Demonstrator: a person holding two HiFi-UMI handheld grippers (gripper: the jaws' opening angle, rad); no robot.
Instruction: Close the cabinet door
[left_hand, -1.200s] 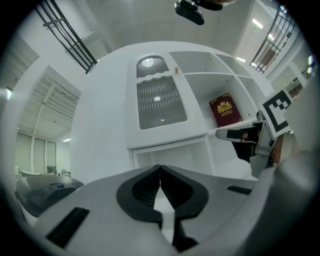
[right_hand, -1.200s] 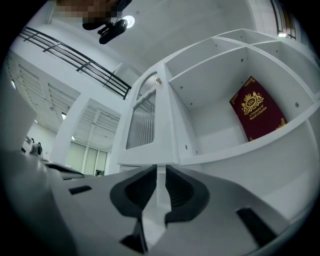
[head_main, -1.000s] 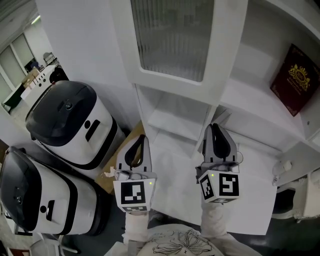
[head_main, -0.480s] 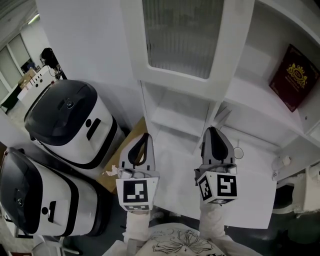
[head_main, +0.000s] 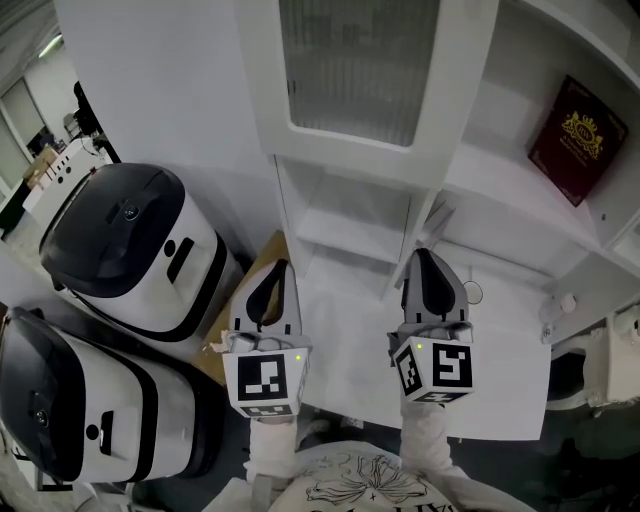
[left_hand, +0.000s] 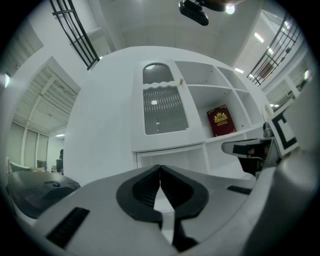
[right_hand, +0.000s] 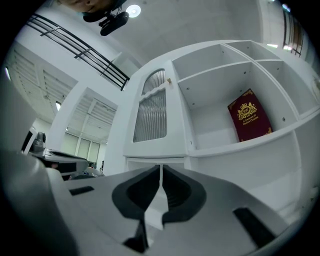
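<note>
The white cabinet door (head_main: 362, 75) with a ribbed glass pane hangs at top centre in the head view and appears to stand out from the cabinet front. It also shows in the left gripper view as the door (left_hand: 162, 112) and in the right gripper view as the door (right_hand: 150, 115). My left gripper (head_main: 272, 266) is shut and empty, held below the door and apart from it. My right gripper (head_main: 425, 255) sits under the door's right edge; its jaws are closing the last bit and meet at the tips with nothing between them.
Open shelves to the door's right hold a dark red book (head_main: 570, 125). Two black-and-white rounded machines (head_main: 130, 240) stand on the left, beside a brown cardboard piece (head_main: 250, 290). A white ledge (head_main: 500, 340) lies under the right gripper, with a small knob (head_main: 562, 302) at its right.
The right gripper's jaws have come together. Both grippers have barely shifted below the door. A figure in the far left background has moved.
</note>
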